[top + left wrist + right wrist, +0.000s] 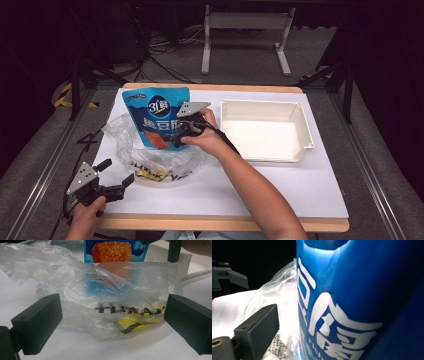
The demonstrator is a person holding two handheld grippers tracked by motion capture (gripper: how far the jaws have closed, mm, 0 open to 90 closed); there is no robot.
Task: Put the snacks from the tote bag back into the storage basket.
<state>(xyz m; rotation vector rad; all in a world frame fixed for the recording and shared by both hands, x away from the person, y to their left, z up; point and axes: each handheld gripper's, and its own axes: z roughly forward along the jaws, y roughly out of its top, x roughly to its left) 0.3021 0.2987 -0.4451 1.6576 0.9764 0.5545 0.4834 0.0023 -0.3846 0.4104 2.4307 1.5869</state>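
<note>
From the high view I saw my right gripper (176, 134) clamped on the right edge of the blue snack pouch (156, 116), which stood upright near the far-left part of the white table (280, 185), its lower end sunk into the clear plastic bag (150, 159). In the right gripper view the pouch (352, 300) stood so close to the lens that I could read only parts of its large white characters; one black jaw showed at the left, while the other was hidden behind the pouch. My left gripper (114, 176) sat at the near-left corner with its jaws spread apart and holding nothing, just near of the bag. In the left gripper view the crumpled bag (107, 300) lay between the two wide-set jaws but touched neither, as far as I could tell — the film blurred the pouch's (113, 252) lower half, and black lettering on the bag was only partly legible above a yellow patch. The white tray (300, 125) sat to the right — well apart from the pouch.
</note>
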